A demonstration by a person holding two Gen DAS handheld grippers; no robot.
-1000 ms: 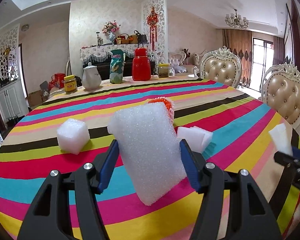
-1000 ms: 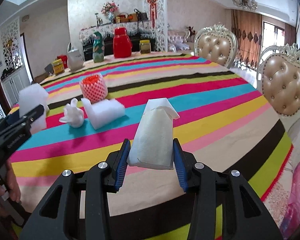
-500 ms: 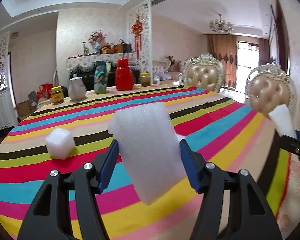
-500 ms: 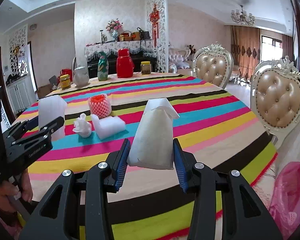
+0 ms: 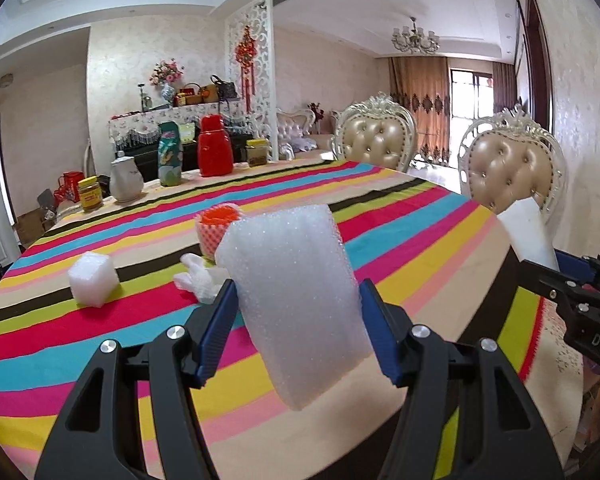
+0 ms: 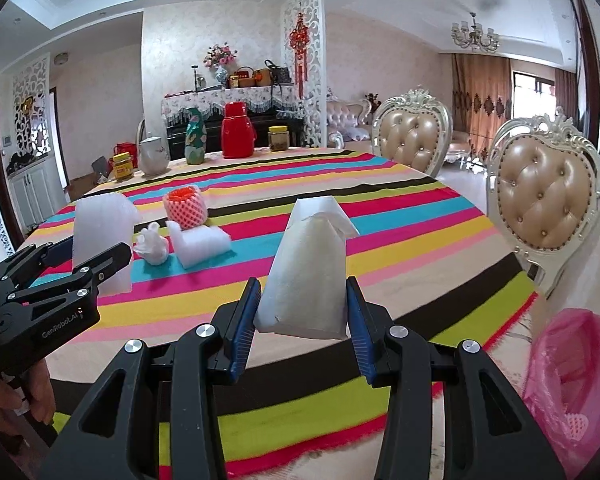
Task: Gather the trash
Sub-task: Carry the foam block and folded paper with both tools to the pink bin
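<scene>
My left gripper [image 5: 296,332] is shut on a white foam sheet [image 5: 296,300], held up over the striped table [image 5: 420,240]. My right gripper [image 6: 302,316] is shut on a folded white paper bag [image 6: 308,276]; the same bag [image 5: 528,236] shows at the right of the left wrist view. Loose trash lies on the table: a foam cube [image 5: 93,278], an orange fruit net [image 6: 185,207], a crumpled white piece [image 6: 153,242] and a folded foam piece [image 6: 200,240]. A pink trash bag [image 6: 576,376] hangs open beyond the table edge at lower right.
Jars, a white teapot [image 5: 126,180], a green bottle [image 5: 169,154] and a red flask [image 5: 215,151] stand along the table's far edge. Two padded chairs [image 6: 548,204] stand at the right side. A hand [image 6: 16,396] holds the left gripper's handle.
Both grippers, still holding their pieces, have drawn back from the table and swung rightward; the table edge and the pink bag have come into the right wrist view.
</scene>
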